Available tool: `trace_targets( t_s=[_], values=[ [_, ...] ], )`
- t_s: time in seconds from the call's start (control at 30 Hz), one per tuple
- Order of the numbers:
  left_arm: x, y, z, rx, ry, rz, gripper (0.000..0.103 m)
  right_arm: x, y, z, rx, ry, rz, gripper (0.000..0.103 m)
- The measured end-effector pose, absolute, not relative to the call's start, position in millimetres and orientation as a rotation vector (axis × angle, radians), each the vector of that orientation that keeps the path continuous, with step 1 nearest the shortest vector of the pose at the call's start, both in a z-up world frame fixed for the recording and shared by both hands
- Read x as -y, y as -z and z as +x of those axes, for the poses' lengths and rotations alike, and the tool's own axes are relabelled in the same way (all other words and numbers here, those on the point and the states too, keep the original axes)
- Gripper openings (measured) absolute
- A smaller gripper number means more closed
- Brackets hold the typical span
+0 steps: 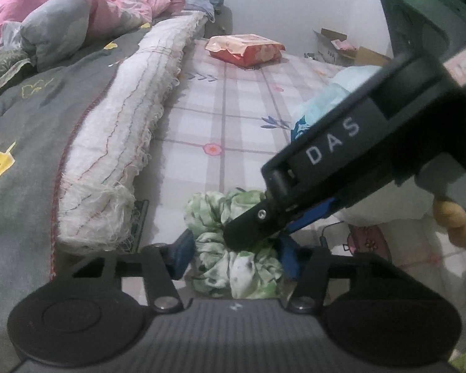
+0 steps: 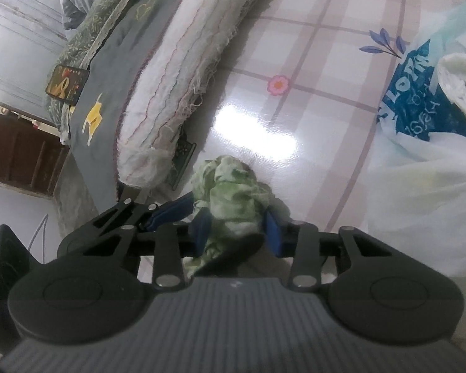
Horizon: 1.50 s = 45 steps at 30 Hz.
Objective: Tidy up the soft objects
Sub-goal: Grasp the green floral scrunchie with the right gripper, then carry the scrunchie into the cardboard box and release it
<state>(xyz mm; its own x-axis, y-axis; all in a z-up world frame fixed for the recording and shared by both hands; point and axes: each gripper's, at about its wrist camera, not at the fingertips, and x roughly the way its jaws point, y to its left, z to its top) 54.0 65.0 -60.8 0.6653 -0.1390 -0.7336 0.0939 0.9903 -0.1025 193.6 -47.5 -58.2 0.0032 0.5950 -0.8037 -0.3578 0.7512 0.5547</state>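
On a glossy checked floor mat (image 1: 233,93) beside a low mattress (image 1: 118,130), a crumpled green-and-white cloth (image 1: 233,248) sits bunched between two grippers. Left gripper (image 1: 233,255) has its blue fingers (image 1: 178,256) spread either side of the bundle; right gripper (image 2: 237,230) pinches the cloth between its own pads. Doing this well likely means closing the left low on a free fold, apart from the right's hold, before lifting or spreading. Cloth's edges and size are lost in the bunching; a plastic bag (image 2: 419,108) is cut off at right.
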Motion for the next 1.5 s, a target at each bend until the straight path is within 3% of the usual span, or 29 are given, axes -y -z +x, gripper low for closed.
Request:
trace_targets(
  t_s=[0.13, 0.53, 0.8, 1.1, 1.3, 1.4, 1.5],
  values=[
    [-66.2, 57.3, 51.9, -0.827, 0.139, -0.064, 0.048, 50.3, 56.8, 191.7, -1.374, -0.759, 0.227, 0.03],
    [-52.0, 16.4, 40.5, -0.732, 0.138, -0.012, 0.046, 73.4, 15.4, 176.7, -1.264, -0.815, 0.28, 0.027],
    [-3.2, -24.2, 42.1, -0.63, 0.208, 0.077, 0.046, 142.4, -27.3, 168.9, -1.109, -0.771, 0.377, 0.027],
    [119.9, -66.5, 71.6, -0.55, 0.472, 0.184, 0.047, 297.5, -73.3, 145.5, -0.903, -0.552, 0.471, 0.027],
    [227.3, -70.8, 101.8, -0.576, 0.717, 0.204, 0.047, 411.2, -82.4, 125.9, -0.868, -0.317, 0.49, 0.026],
    [273.0, -63.1, 114.3, -0.612, 0.805, 0.191, 0.052, 458.8, -78.4, 118.9, -0.878, -0.203, 0.49, 0.023],
    [309.6, -48.2, 123.8, -0.665, 0.86, 0.195, 0.064, 495.9, -68.2, 115.2, -0.897, -0.104, 0.47, 0.023]
  ],
)
